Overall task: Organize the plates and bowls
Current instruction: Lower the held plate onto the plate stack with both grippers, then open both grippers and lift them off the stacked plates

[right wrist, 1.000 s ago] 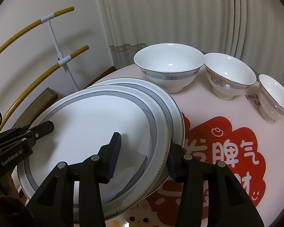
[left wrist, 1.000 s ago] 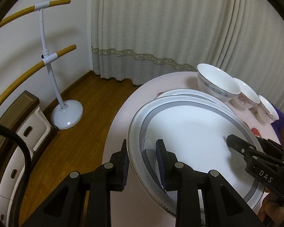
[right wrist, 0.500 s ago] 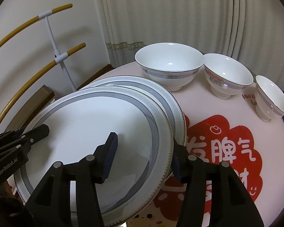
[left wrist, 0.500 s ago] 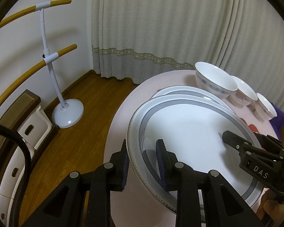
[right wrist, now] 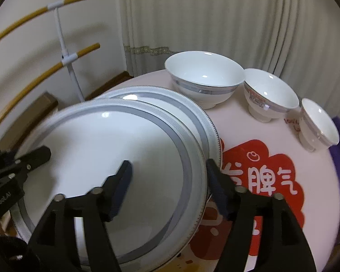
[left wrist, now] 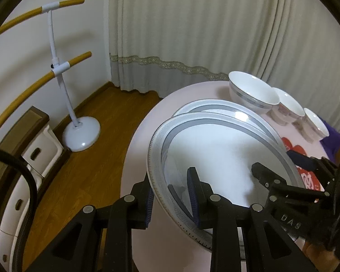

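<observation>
Between both gripper pairs, left (left wrist: 171, 195) clamping, right (right wrist: 170, 181) wide astride, 1 round glossy grey-banded plate (right wrist: 115, 149)

Three bowls (right wrist: 204, 81) crowd the tabletop's (right wrist: 310, 181) far edge and my plates (right wrist: 115, 158) fill its left side, leaving only the red-printed right part passable.

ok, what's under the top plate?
A second plate with the same grey rim; only its far edge shows past the top plate. Its middle, and whether the two touch, is hidden. Both grippers, left and right, straddle the top rim.
</observation>
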`<state>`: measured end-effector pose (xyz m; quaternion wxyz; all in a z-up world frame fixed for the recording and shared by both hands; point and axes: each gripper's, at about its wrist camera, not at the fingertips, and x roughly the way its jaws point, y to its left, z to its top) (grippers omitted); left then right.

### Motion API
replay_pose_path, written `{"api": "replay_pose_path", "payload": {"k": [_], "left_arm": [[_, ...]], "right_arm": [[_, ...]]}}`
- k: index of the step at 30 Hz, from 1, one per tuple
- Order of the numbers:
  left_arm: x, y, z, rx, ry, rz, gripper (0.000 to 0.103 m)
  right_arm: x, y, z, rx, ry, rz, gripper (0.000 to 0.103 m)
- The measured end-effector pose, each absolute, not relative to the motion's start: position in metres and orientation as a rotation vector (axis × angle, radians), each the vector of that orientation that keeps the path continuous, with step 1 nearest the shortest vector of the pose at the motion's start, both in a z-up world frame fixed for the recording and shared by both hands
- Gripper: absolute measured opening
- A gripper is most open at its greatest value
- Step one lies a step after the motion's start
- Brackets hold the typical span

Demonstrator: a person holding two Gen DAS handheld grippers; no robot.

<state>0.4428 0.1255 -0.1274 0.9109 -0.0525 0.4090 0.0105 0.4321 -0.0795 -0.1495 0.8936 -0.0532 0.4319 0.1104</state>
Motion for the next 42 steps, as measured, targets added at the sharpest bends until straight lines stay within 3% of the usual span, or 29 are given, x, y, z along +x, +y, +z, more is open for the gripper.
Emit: {"api": "replay_pose_path", "payload": {"k": [42], "left_arm": [[0.458, 0.118, -0.133, -0.119, 0.889, 0.011, 0.024]], "right_arm": [[0.408, -0.116, -0.140, 0.011, 0.862, 0.246, 0.075]]}}
